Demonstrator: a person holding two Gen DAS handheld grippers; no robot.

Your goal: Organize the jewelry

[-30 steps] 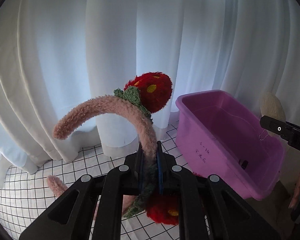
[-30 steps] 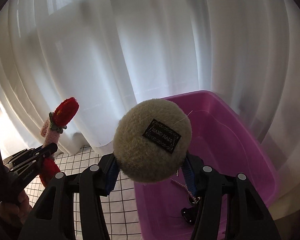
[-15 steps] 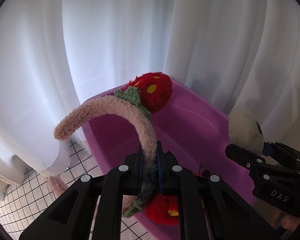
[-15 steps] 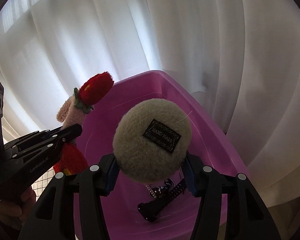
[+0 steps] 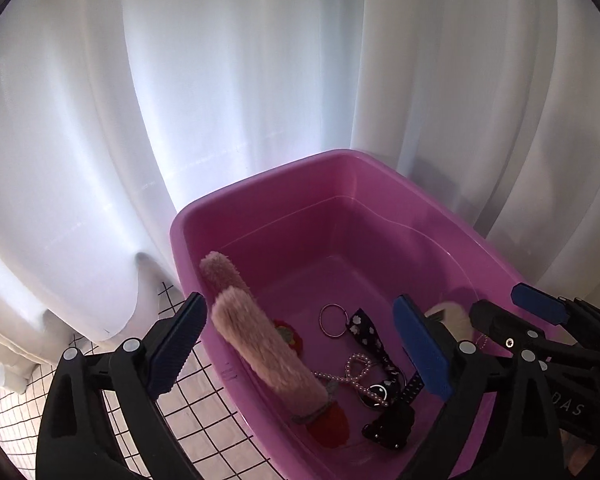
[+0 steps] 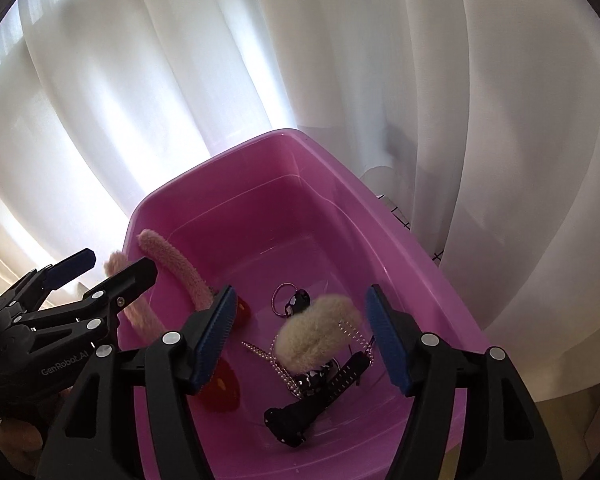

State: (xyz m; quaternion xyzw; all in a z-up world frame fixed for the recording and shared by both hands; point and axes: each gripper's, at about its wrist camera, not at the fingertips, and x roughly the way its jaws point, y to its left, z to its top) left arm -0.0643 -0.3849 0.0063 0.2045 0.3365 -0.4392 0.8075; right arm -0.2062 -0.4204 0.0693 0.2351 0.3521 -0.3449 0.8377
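A purple plastic bin [image 5: 300,184] [image 6: 236,160] stands by the white curtain. The fuzzy pink headband [image 5: 260,344] [image 6: 176,268] with red strawberries lies inside it, leaning on the left wall. The cream pompom [image 6: 316,332] lies in the bin on a pearl chain [image 5: 356,372], a black strap [image 5: 384,424] and a metal ring [image 5: 332,320]. My left gripper [image 5: 300,344] is open and empty above the bin's left side. My right gripper [image 6: 298,332] is open and empty above the pompom.
White curtains [image 5: 260,80] hang close behind and around the bin. A white cloth with a black grid [image 5: 204,392] covers the table to the left of the bin.
Both grippers moved over the bin and opened. The headband dropped from the left gripper and the pompom from the right; both now lie in the bin.
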